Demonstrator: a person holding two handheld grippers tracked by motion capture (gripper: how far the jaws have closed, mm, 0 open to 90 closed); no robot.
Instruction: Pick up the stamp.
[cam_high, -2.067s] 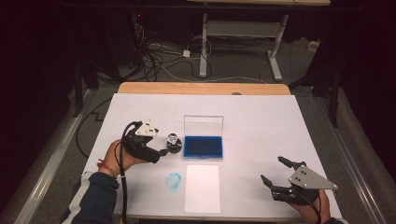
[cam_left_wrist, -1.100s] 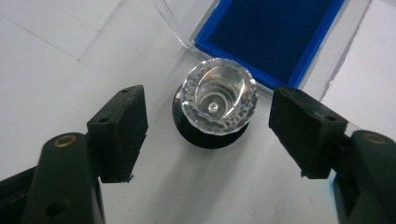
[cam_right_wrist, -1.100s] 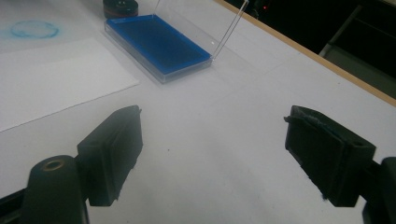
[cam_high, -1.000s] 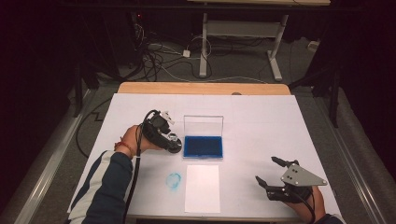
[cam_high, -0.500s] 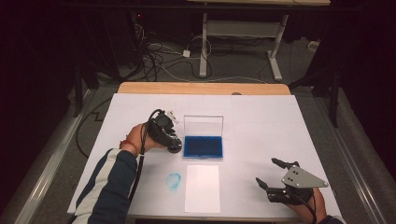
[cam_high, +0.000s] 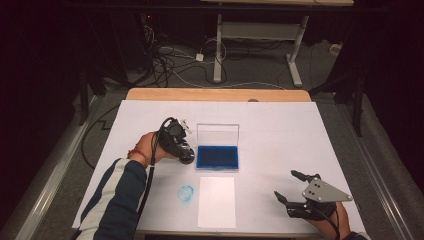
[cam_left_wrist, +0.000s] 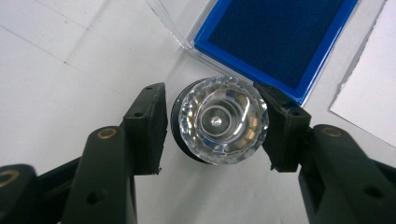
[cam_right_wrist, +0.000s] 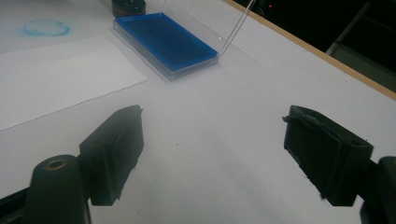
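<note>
A round stamp (cam_left_wrist: 218, 120) with a faceted clear knob and a black base stands on the white table cover, just left of an open blue ink pad (cam_high: 217, 156). My left gripper (cam_high: 183, 153) is lowered over the stamp and is open. Its jaws flank the knob: one touches it and the other stands a small gap away. The ink pad (cam_left_wrist: 280, 37) lies right behind the stamp. My right gripper (cam_high: 286, 185) rests open near the front right of the table with nothing between its jaws. From there I see the ink pad (cam_right_wrist: 166, 42) and the stamp's base (cam_right_wrist: 128, 7) far off.
A white sheet of paper (cam_high: 216, 201) lies in front of the ink pad. A blue ring-shaped ink mark (cam_high: 185, 194) is on the cover to its left. The pad's clear lid (cam_high: 217, 134) stands upright behind it. The table's wooden far edge (cam_high: 215, 95) borders the cover.
My left gripper moved forward and right from beside the stamp until it stands over it, with its jaws on either side. The right gripper shifted slightly left and has stayed open.
</note>
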